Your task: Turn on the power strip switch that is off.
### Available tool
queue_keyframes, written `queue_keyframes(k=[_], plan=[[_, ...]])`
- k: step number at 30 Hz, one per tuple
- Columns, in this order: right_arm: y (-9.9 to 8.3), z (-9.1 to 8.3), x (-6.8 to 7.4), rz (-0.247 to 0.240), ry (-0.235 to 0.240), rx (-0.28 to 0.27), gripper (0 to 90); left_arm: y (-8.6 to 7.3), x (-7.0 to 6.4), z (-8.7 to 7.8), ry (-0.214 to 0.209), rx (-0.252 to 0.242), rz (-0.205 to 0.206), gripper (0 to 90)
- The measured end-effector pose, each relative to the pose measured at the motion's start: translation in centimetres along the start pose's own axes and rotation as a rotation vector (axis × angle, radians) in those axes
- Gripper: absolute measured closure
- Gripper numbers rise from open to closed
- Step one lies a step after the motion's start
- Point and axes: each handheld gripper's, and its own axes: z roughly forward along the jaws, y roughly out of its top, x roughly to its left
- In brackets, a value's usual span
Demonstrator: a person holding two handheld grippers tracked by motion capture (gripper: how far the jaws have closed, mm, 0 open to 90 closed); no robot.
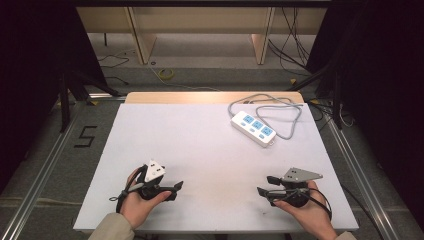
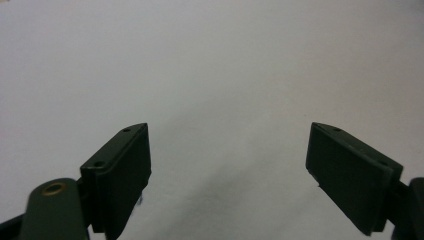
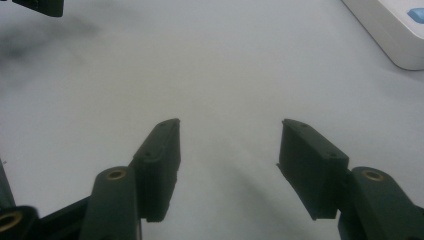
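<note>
Left gripper view: the two black jaws stand wide apart with nothing between them, released over the bare white table [image 2: 215, 65].
Right gripper view: the jaws are likewise spread and empty; a corner of the white power strip [image 3: 395, 35] sits at the upper right, well ahead of the tips, and a tip of the other gripper shows at the upper left.
Left gripper [image 1: 176, 189]: held low at the near left of the table, tips pointing toward the middle, toward the other hand.
Right gripper [image 1: 265, 185]: held low at the near right, tips pointing left toward the middle, the grey plate on top.
Power strip [image 1: 253, 128]: lies flat on the far right part of the table, well apart from both grippers, nearer to the right one.
Long axis: runs diagonally, from far-left to near-right as the high view shows it; the three blue socket faces look upward.
Cable [image 1: 280, 107]: grey, loops loosely behind and beside the strip at the far right edge; which end of the strip it leaves from is hard to tell.
Step in hand: judged as the start, both hands resting and nothing grasped, the strip untouched.
Next move: probably the right gripper must travel forward to the strip and turn so that its jaws span the narrow width, across the long axis, not along it.
</note>
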Motion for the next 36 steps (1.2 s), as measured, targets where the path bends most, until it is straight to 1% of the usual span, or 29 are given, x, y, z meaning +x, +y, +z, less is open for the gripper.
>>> queue_keyframes(k=[1, 5, 9, 10, 11, 13, 14, 16, 18, 20, 24, 35, 36], plan=[[0.0, 0.0, 0.0, -0.001, -0.002, 0.004, 45.1, 0.0, 0.0, 0.0, 0.001, 0.001, 0.008, 18.3], [0.0, -0.1, -0.1, -0.007, -0.011, 0.018, 51.0, 0.0, -0.2, 0.1, -0.001, -0.001, 0.009, 18.5], [0.3, -0.1, 0.0, -0.019, -0.008, 0.036, 62.7, -0.1, -0.3, 0.2, 0.002, 0.008, 0.017, 18.5], [0.3, -0.1, 0.0, -0.019, -0.008, 0.036, 62.7, -0.1, -0.3, 0.2, 0.003, 0.010, 0.016, 18.5], [0.4, -0.1, 0.0, -0.025, -0.010, 0.048, 68.8, -0.1, -0.3, 0.2, 0.004, 0.012, 0.014, 18.7], [0.6, -0.1, -0.1, -0.031, -0.012, 0.060, 74.1, -0.2, -0.2, 0.2, 0.007, 0.014, 0.011, 19.2], [0.7, -0.2, -0.1, -0.035, -0.012, 0.066, 76.7, -0.2, -0.2, 0.3, 0.012, 0.008, 0.007, 19.4], [0.8, -0.2, 0.0, -0.046, -0.013, 0.081, 81.9, -0.2, -0.1, 0.3, 0.019, -0.010, 0.023, 20.0], [1.0, -0.3, 0.0, -0.047, -0.009, 0.087, 86.1, -0.2, -0.1, 0.2, 0.026, -0.017, 0.031, 21.0], [1.1, -0.3, 0.0, -0.053, -0.011, 0.094, 89.4, -0.2, -0.1, 0.3, 0.027, -0.014, 0.028, 21.6], [1.4, -0.5, -0.1, -0.047, -0.022, 0.106, 90.0, -0.3, 0.0, 0.2, 0.026, -0.007, 0.020, 21.7], [2.0, -0.5, -0.4, -0.040, -0.033, 0.146, 90.0, -0.3, 0.0, 0.2, 0.033, 0.001, 0.022, 22.0], [2.1, -0.5, -0.5, -0.039, -0.038, 0.157, 90.0, -0.3, 0.1, 0.2, 0.033, 0.002, 0.021, 22.0]])
